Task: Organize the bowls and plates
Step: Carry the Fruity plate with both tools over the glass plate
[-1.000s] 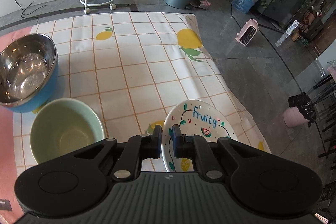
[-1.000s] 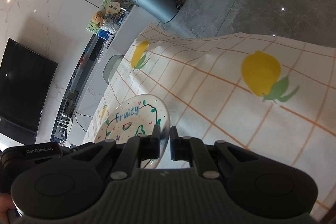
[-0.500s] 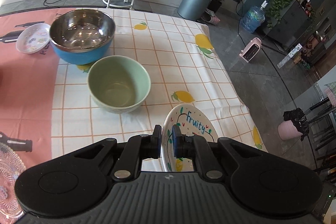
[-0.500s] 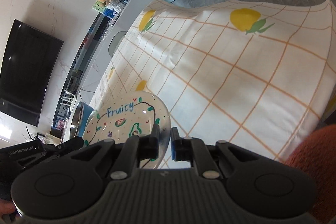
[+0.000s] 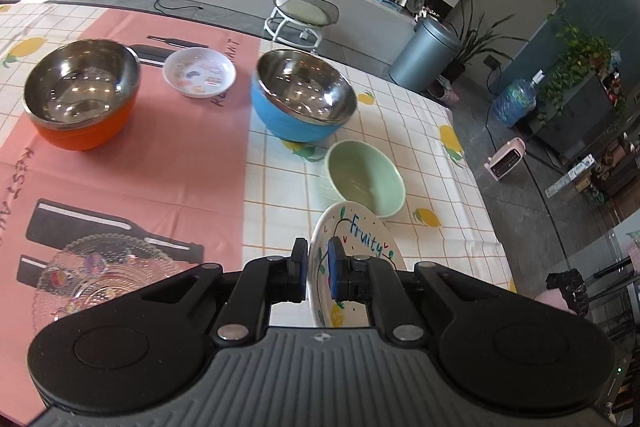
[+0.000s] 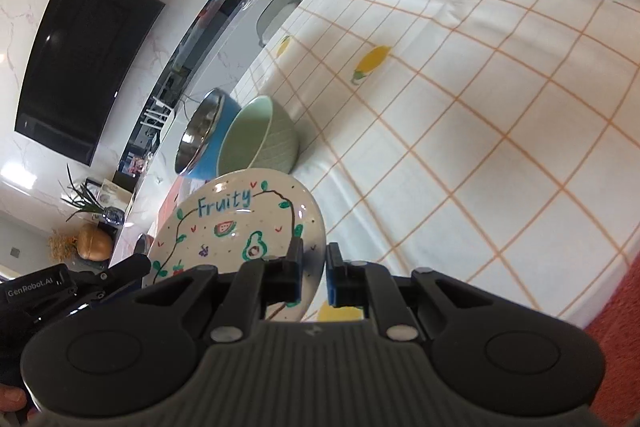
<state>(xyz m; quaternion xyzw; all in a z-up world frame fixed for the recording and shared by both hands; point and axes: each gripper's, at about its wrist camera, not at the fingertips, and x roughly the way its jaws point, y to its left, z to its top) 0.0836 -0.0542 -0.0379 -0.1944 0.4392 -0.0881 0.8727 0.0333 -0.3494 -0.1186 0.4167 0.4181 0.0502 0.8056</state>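
Counting four bowls, three plates

Grey bin, white stool

The tabletop is covered by a white lemon-print checked cloth with a pink mat laid over its left part. On the pink mat rest an orange steel-lined bowl, a small white dish and a clear glass plate. A blue steel-lined bowl sits at the mat's edge, with a green bowl just beside it on the checked cloth.
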